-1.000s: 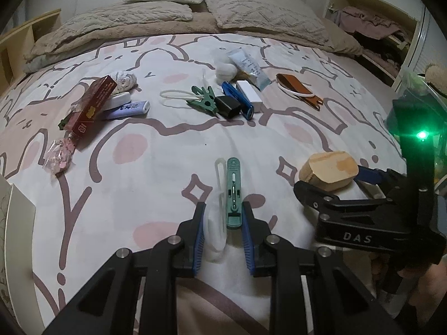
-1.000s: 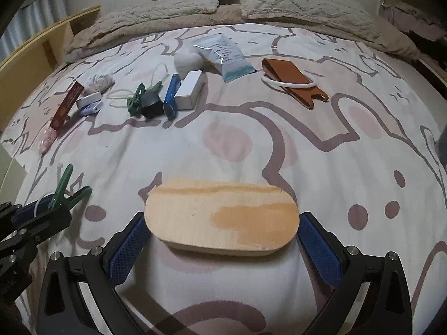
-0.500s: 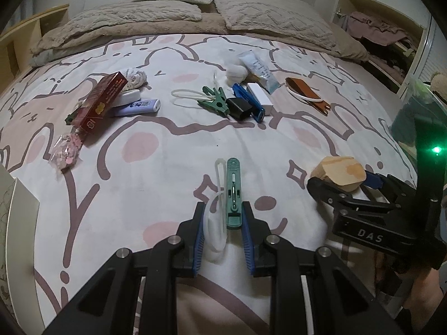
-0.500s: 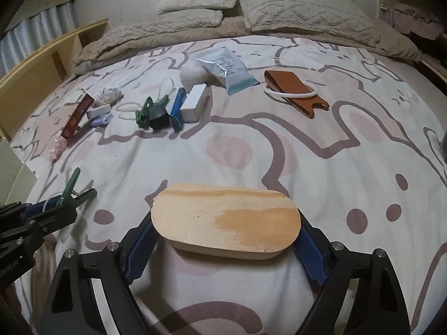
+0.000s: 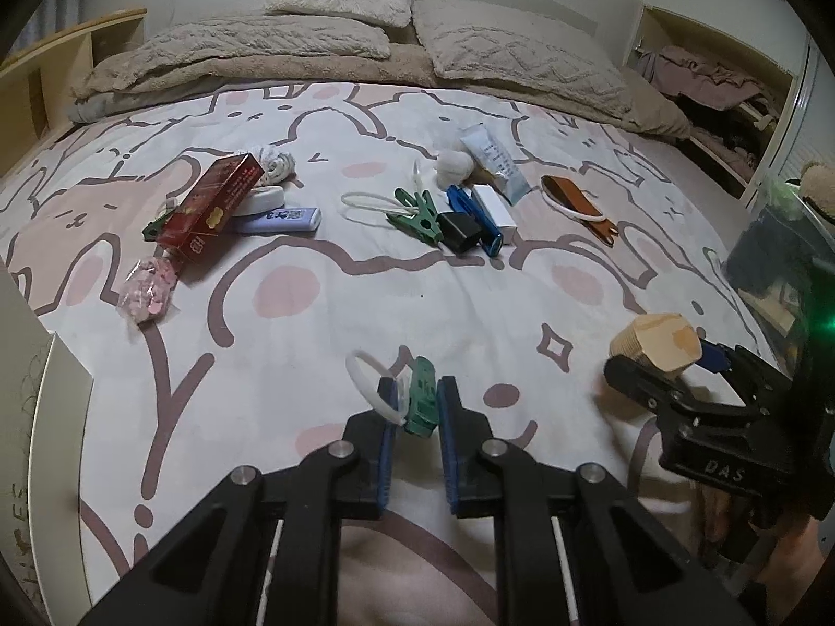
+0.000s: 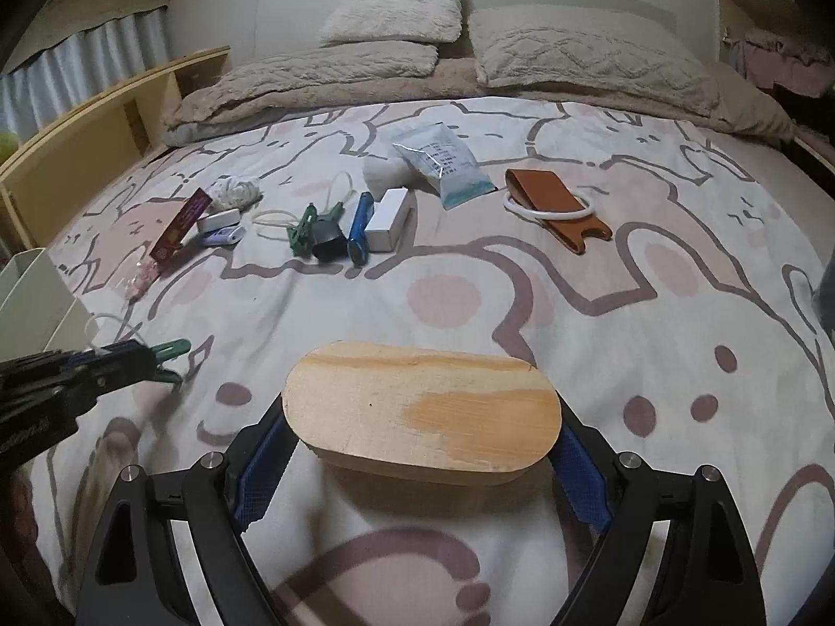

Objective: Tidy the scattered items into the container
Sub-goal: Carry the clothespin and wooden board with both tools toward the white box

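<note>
Since a second ago the left gripper (image 5: 415,407) has pinched fully shut on the ridged green plastic clothespin (image 5: 421,401) and its white loop, raising them. The right gripper (image 6: 420,448), jaws wide, clamps the smooth oval wooden block (image 6: 422,409) lifted off the printed quilt (image 6: 652,313), near right.

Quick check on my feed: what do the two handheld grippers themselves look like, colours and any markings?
Both are matte black frames with silver pivot screws and blue textured pads. The left gripper looks the same build as the right gripper, which carries white "DAS" lettering and a green light on its body in the left wrist view.
</note>
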Demonstrator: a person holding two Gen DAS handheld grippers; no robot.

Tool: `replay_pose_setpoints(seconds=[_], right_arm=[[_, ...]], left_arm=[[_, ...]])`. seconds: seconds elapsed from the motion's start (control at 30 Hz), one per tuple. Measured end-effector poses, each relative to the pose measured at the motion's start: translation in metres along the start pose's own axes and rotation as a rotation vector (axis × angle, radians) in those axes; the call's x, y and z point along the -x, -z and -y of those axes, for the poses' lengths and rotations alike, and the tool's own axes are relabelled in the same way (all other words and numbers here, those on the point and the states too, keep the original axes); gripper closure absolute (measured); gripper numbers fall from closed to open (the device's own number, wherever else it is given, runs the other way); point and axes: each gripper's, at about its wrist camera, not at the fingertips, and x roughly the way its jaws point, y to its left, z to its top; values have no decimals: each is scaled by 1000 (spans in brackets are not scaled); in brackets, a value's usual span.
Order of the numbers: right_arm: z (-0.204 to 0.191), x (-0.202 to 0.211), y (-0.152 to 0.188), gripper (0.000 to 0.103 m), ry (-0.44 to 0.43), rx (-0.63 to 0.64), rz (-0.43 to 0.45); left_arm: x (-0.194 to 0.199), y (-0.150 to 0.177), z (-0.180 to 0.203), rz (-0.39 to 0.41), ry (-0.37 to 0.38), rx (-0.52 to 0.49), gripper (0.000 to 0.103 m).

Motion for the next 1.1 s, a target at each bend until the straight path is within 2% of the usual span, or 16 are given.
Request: replay_pose_setpoints(seconds=[0.3, 0.4, 0.43, 0.63, 0.73, 0.8, 1.1], right_arm=[[-1, 32, 16, 13, -78, -48, 15], [-4, 41, 19, 13, -117, -62, 24], [-5, 45, 20, 13, -136, -69, 27], [-9, 59, 22, 13, -182, -78, 50], [-7, 61, 20, 13, -188, -85, 56], [-5, 60, 20, 13, -191, -91, 53], [-4, 62, 20, 13, -200, -96, 58]], left_arm=[[-5, 11, -3, -55, 5, 4, 87], [-15, 15, -5, -87, 3, 9, 74], [-18, 16, -4, -92, 0, 9, 72], [-23, 15, -2, -71, -2, -5, 72], [-26, 15, 0, -65, -4, -22, 72], [-26, 14, 1, -61, -6, -28, 77], [-15, 14, 4, -35, -7, -23, 77]])
